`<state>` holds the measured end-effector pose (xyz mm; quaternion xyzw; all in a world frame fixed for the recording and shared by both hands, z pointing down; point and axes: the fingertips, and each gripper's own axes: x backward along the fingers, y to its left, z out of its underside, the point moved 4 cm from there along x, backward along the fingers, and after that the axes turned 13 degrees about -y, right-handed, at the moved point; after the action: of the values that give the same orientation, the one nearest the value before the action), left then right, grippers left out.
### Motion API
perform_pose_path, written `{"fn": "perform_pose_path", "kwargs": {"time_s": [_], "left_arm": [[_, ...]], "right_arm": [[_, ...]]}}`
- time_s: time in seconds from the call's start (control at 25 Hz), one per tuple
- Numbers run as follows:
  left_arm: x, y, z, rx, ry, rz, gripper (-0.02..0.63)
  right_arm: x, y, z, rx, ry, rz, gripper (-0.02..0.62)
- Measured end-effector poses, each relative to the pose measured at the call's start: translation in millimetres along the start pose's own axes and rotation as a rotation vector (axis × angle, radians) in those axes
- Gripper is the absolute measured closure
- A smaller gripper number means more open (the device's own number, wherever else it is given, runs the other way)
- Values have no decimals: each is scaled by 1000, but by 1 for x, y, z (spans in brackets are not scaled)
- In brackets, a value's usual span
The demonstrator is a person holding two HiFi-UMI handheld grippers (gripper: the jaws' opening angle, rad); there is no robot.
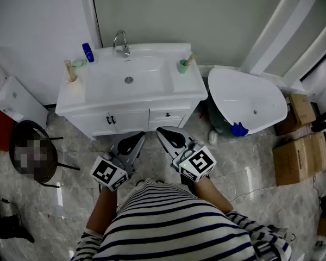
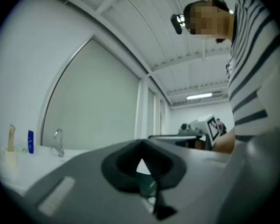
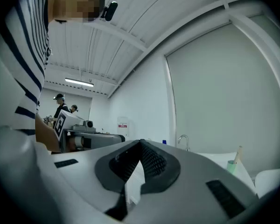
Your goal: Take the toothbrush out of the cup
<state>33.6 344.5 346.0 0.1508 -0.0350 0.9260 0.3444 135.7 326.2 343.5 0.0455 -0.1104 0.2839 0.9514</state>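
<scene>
**While both tools wait closed, each toothbrush is in its cup**

Since its jaws are pressed together with nothing between them, the left tool (image 1: 137, 139) is empty. The right tool (image 1: 164, 133) is the same, closed tight on nothing. Both are held level and side by side in front of the person's striped shirt (image 1: 174, 222). They point at the vanity cabinet (image 1: 130, 118) and are well short of its top.

Further out, the white surface (image 1: 152, 94) around the sink (image 1: 129, 78) carries two candidates. Near its right back corner stands a green cup (image 1: 182, 66) with a toothbrush (image 1: 190, 58) leaning out of it. The right gripper view shows the same pair low at the right, far past the jaws. At the left edge stands a pale cup (image 1: 72, 81) with a tan-handled brush (image 1: 69, 69) upright in it. A blue bottle (image 1: 88, 52) stands behind that cup, and the faucet (image 1: 120, 42) sits at the middle of the back rim. The task sentence does not say which cup is meant, and the pose of the tools does not settle it.

By my reading nothing of the task is done: no brush is lifted and no cup is touched. All of it is left. One tool must come up over the surface, open its jaws, close on a handle and draw the brush clear of its cup.
</scene>
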Motion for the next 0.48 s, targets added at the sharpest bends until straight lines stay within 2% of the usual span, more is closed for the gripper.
{"fn": "perform_pose_path", "kwargs": {"time_s": [0.48], "left_arm": [[1, 4, 5, 17, 10, -8, 598]], "right_arm": [[-3, -1, 4, -9, 8, 3, 591]]}}
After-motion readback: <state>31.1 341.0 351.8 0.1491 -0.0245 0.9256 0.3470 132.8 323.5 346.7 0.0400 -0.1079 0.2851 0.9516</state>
